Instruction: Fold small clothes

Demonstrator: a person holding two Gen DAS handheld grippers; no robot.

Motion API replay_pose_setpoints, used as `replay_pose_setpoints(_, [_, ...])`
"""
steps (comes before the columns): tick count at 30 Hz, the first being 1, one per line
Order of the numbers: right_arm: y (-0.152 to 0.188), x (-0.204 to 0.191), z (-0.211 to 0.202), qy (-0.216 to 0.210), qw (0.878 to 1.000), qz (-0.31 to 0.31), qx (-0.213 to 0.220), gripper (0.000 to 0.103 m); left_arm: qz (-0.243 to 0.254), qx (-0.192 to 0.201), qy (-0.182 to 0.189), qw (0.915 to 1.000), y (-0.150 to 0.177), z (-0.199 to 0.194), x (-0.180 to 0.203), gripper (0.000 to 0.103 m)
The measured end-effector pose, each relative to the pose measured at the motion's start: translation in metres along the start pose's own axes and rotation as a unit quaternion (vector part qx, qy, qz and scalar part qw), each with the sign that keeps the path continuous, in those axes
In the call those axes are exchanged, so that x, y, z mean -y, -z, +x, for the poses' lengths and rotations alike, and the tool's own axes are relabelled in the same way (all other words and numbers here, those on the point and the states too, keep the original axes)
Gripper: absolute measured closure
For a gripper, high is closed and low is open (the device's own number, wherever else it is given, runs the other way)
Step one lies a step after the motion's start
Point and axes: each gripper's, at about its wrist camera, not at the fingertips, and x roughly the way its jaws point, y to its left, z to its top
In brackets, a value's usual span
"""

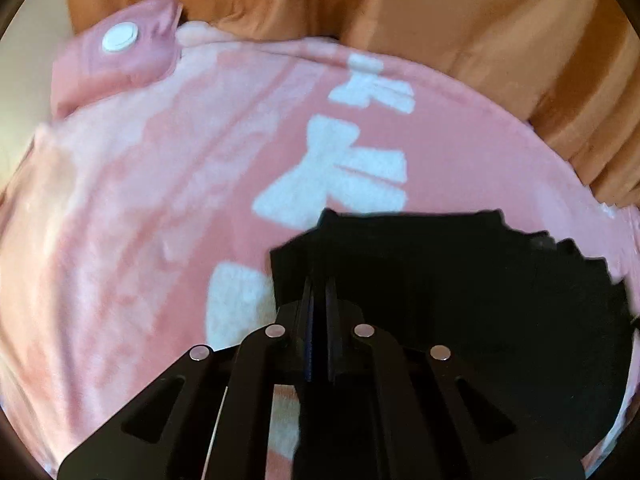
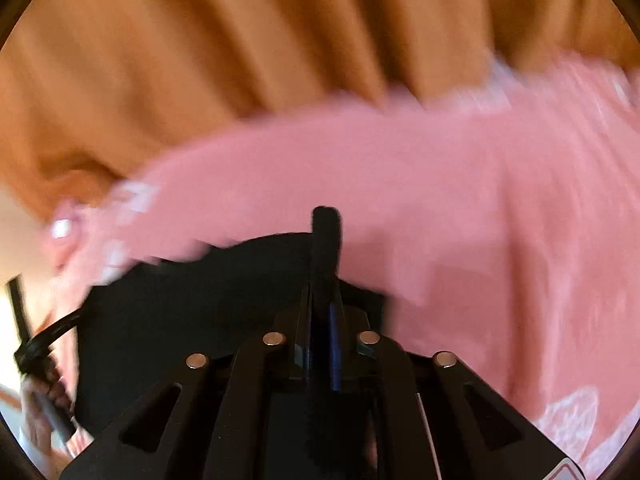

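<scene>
A black garment (image 1: 460,280) lies on a pink blanket (image 1: 160,200) with white bow prints. In the left wrist view my left gripper (image 1: 320,280) is shut, its fingers pressed together on the garment's left edge. The right wrist view is blurred; there the black garment (image 2: 180,300) spreads to the lower left. My right gripper (image 2: 324,288) is shut on the garment's right edge, and a rolled fold of black cloth (image 2: 326,232) sticks up past its tips. Both grippers point steeply down at the cloth.
Orange cushions (image 1: 480,40) rise behind the blanket, and they fill the top of the right wrist view as orange cushions (image 2: 240,40). A pink pillow with a white round button (image 1: 120,38) lies at the far left. A hand (image 2: 44,396) holding dark gear shows at the lower left edge.
</scene>
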Motion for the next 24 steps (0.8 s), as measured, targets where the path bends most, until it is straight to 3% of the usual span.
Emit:
replay_pose_setpoints(3, [-0.001,-0.014,-0.018,-0.013,0.999,-0.019,0.026,0.1,-0.008,0.002,0.015,0.9998,-0.007,-0.013,-0.002,0.1])
replay_pose_setpoints(5, [-0.005,-0.025,-0.029,0.004,0.997,-0.057,0.051,0.1,-0.008,-0.005,0.008,0.9999,-0.008,-0.006,-0.004,0.099])
replay_pose_setpoints(6, [-0.006,-0.015,-0.016,0.016,0.998,-0.044,0.03,0.1,-0.017,-0.018,0.008,0.9997,-0.004,0.003,-0.008,0.099])
replay_pose_setpoints(8, [-0.002,0.003,0.005,0.0,1.0,0.0,0.0,0.101,0.004,-0.004,-0.006,1.0,-0.001,0.003,-0.001,0.099])
replay_pose_setpoints(10, [-0.004,-0.005,-0.004,0.011,1.0,-0.017,0.012,0.1,0.018,-0.001,-0.018,0.9997,0.0,-0.001,0.005,0.099])
replay_pose_setpoints(13, [-0.002,-0.044,-0.043,0.058,0.993,-0.071,0.078,0.097,0.011,0.007,-0.013,0.9998,-0.002,-0.021,0.011,0.097])
replay_pose_setpoints(14, [0.001,-0.057,-0.053,0.059,0.989,-0.093,0.096,0.089,0.016,0.019,-0.019,0.9995,-0.002,-0.033,0.018,0.097])
replay_pose_setpoints(16, [0.015,-0.092,-0.069,0.025,0.984,-0.139,0.112,0.088,0.039,0.045,-0.017,0.9981,0.004,-0.055,0.039,0.095])
replay_pose_setpoints(18, [0.035,-0.119,-0.062,-0.046,0.983,-0.159,0.075,0.088,0.066,0.047,-0.002,0.9967,0.014,-0.065,0.063,0.091])
replay_pose_setpoints(20, [0.066,-0.154,-0.035,-0.108,0.976,-0.188,0.005,0.089,0.101,0.037,0.017,0.994,0.031,-0.065,0.091,0.088])
replay_pose_setpoints(22, [0.093,-0.178,-0.007,-0.124,0.967,-0.217,-0.049,0.089,0.129,0.014,0.02,0.9913,0.043,-0.052,0.109,0.088])
replay_pose_setpoints(24, [0.113,-0.182,0.012,-0.101,0.96,-0.253,-0.062,0.099,0.138,-0.013,0.001,0.9903,0.051,-0.032,0.109,0.088])
